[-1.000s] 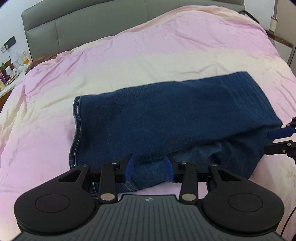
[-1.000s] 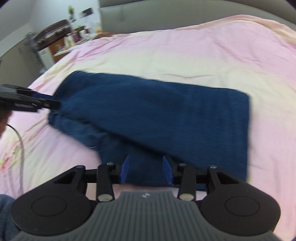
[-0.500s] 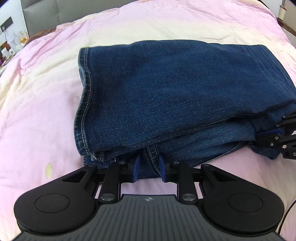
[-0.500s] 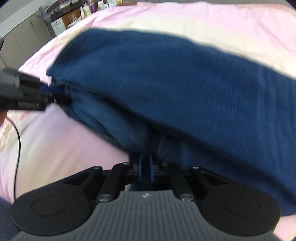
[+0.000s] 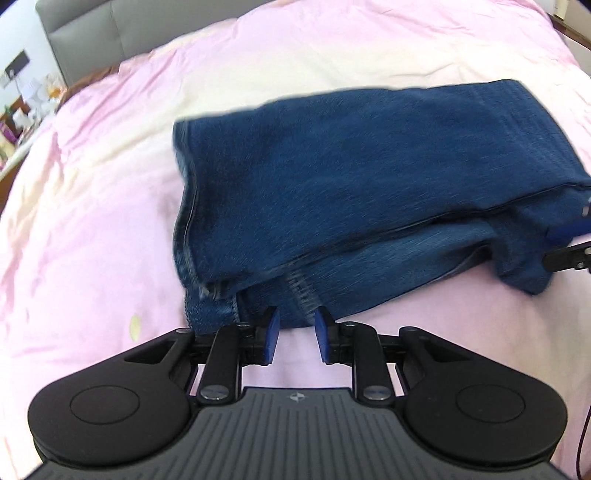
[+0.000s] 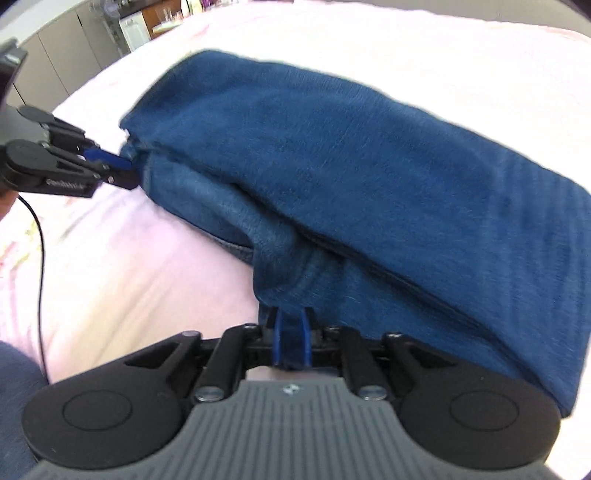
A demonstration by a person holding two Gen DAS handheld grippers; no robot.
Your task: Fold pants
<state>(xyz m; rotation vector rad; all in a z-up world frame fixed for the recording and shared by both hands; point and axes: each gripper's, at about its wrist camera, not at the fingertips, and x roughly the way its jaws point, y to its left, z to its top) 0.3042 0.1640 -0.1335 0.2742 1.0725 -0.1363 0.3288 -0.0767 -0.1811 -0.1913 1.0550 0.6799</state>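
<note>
The folded dark blue jeans (image 5: 369, 177) lie in layers on the pink bedspread (image 5: 92, 221). My left gripper (image 5: 294, 326) is open, its blue pads (image 5: 272, 332) just at the near edge of the jeans with pink sheet showing between them. In the right wrist view the jeans (image 6: 351, 155) fill the middle, and my right gripper (image 6: 291, 334) is shut on a bunched fold of denim at their near edge. The left gripper also shows in that view (image 6: 122, 170) at the jeans' left end. The right gripper's fingertips (image 5: 569, 243) show at the right edge of the left wrist view.
A grey padded headboard (image 5: 110, 33) stands at the back left. A bedside table with small items (image 5: 14, 125) is at the far left. Cabinets and a counter (image 6: 110, 33) show beyond the bed. A black cable (image 6: 37, 236) runs over the sheet.
My left gripper has opened and let go of the jeans' edge, drawing back slightly. My right gripper stays shut on the denim. The jeans have shifted a little away.
</note>
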